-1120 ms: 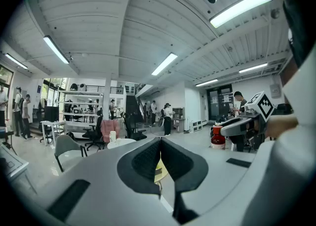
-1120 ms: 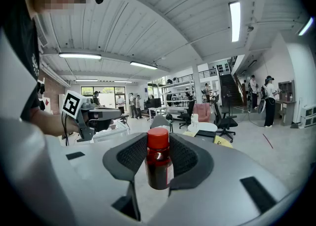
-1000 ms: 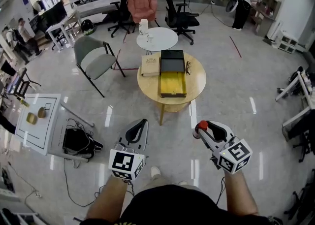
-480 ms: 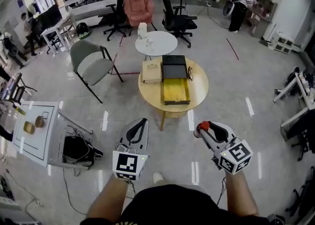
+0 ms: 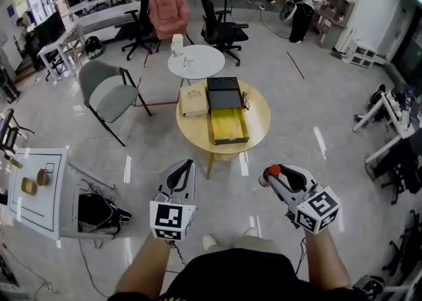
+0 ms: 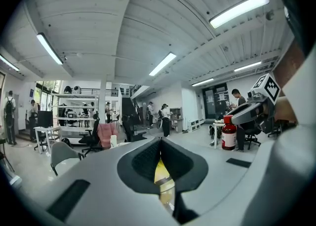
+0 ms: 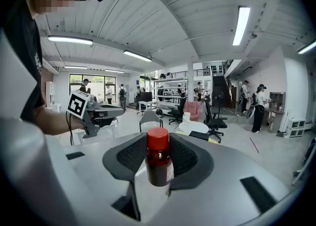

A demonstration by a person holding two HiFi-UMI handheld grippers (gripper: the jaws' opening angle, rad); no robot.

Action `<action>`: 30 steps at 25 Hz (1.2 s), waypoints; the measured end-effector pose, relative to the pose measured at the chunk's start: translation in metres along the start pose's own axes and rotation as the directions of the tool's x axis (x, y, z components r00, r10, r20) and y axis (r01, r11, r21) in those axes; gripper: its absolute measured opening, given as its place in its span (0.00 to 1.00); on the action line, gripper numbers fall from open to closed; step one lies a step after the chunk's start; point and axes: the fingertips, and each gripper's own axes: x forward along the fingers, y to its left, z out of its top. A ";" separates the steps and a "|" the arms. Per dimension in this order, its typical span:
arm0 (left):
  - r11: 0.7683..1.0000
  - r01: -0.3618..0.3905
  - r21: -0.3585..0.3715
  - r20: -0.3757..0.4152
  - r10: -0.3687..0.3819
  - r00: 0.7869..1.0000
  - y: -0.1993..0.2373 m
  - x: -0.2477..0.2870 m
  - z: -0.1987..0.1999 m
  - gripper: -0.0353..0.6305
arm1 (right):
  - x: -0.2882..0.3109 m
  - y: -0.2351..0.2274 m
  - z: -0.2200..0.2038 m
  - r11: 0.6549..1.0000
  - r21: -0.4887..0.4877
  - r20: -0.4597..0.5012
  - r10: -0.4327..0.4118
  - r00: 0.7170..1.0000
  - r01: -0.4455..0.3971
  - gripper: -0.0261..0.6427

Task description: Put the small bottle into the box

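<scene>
Pinching small dark red-capped bottle [image 7: 158,163] upright: right hand-held gripper [image 5: 270,176]. Left hand-held gripper [image 5: 186,163]: jaws pressed together, empty. Open yellow-lined box [image 5: 229,126] on round wooden bench [image 5: 258,105], well apart from both.

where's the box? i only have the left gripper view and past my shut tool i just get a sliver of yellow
observer: Head view: the yellow box lies open on a round wooden table, straight ahead across the floor.
operator: is the bottle gripped properly
observer: Right gripper view: the right tool is shut on the bottle, with a pad on each side of its body and the red cap pointing up.
operator: anything crowding the box
observer: Head view: a black tray sits right behind it, and a tan box lies left of that tray.
</scene>
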 end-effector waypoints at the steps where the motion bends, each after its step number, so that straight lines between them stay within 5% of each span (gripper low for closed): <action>1: 1.000 0.007 -0.001 0.011 -0.007 1.000 0.000 0.002 0.002 0.08 | -0.001 -0.001 0.000 1.000 0.001 -0.001 -0.006 1.000 0.006 0.26; 7: 1.000 -0.007 -0.016 0.088 0.009 0.996 0.006 0.006 0.014 0.08 | 0.003 -0.007 0.001 1.000 0.004 -0.006 0.002 1.000 -0.002 0.26; 30: 0.992 -0.128 -0.009 -0.046 0.127 0.991 0.046 0.152 0.003 0.08 | 0.087 -0.133 0.004 0.991 0.053 0.022 0.120 0.993 -0.121 0.26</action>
